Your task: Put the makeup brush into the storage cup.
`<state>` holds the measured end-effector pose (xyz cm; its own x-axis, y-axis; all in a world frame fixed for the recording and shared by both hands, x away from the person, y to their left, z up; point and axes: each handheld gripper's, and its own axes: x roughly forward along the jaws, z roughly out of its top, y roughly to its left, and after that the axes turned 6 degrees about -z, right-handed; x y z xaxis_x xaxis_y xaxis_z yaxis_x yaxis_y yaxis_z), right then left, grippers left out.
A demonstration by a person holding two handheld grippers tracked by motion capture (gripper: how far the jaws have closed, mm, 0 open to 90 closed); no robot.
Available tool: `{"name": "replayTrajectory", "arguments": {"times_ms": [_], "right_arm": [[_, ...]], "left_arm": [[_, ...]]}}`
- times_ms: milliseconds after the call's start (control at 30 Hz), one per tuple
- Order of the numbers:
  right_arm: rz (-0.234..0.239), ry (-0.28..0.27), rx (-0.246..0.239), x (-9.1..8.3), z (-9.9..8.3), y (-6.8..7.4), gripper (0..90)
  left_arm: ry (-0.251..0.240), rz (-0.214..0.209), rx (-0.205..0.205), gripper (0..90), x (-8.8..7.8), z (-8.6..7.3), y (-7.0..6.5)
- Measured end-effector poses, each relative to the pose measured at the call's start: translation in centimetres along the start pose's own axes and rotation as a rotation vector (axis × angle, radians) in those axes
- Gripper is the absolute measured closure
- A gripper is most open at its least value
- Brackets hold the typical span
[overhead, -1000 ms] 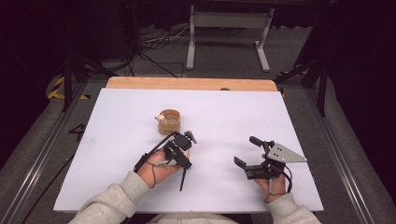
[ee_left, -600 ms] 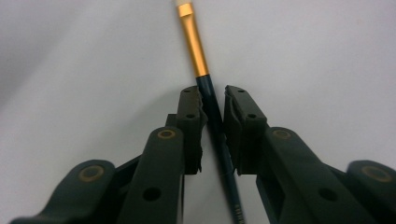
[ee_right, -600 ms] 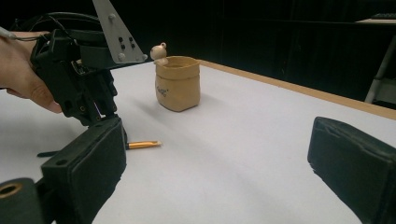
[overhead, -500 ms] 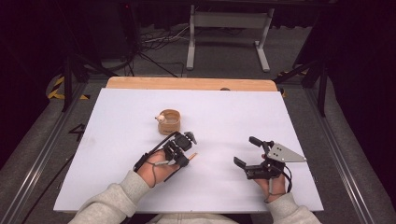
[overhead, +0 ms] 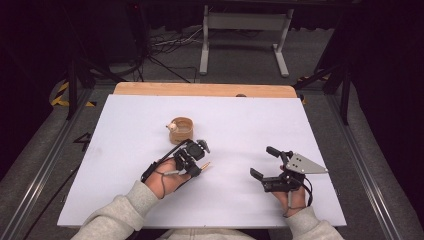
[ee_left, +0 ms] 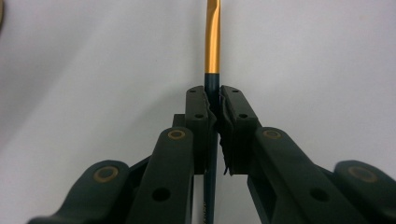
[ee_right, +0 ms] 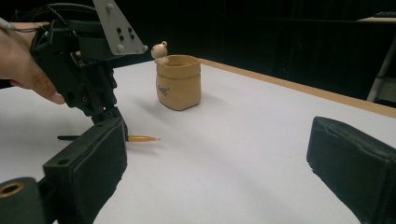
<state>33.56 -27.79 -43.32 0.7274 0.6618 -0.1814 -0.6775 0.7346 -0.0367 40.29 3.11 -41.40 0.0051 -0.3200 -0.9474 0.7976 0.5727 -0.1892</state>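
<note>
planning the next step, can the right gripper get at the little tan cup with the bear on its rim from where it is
Probably yes. The right gripper stands open, and bare white table lies between it and the tan cup. The left gripper, shut on a pen, sits off to one side of that path.

Bright overhead light on table (overhead: 125, 200), dark surrounds, soft shadows.

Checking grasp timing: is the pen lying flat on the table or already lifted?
Lying flat. The pen rests on the table with the left tongs shut on its dark barrel; its gold end pokes out beyond the pads.
</note>
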Motion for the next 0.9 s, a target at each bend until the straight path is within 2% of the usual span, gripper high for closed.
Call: {"name": "replayTrajectory", "arguments": {"times_ms": [200, 433, 767, 833, 900], "right_arm": [[0.006, -0.001, 0.000, 0.0, 0.0, 0.0, 5.3], [0.006, -0.004, 0.001, 0.0, 0.0, 0.0, 5.3], [0.009, -0.005, 0.001, 0.0, 0.0, 0.0, 5.3], [0.008, -0.005, -0.001, 0.0, 0.0, 0.0, 5.4], [0.009, -0.006, 0.001, 0.0, 0.0, 0.0, 5.3]], "left_arm": [[-0.039, -0.005, 0.011, 82.5, -1.1, -0.1, -0.1], [-0.098, -0.009, 0.047, 82.5, -3.1, -0.2, -0.6], [-0.257, -0.019, 0.079, 82.5, -6.3, -0.7, -1.5], [-0.275, -0.013, 0.082, 82.5, -6.7, -0.8, -1.6], [-0.313, -0.002, 0.083, 82.5, -7.3, -1.0, -1.8]]}}
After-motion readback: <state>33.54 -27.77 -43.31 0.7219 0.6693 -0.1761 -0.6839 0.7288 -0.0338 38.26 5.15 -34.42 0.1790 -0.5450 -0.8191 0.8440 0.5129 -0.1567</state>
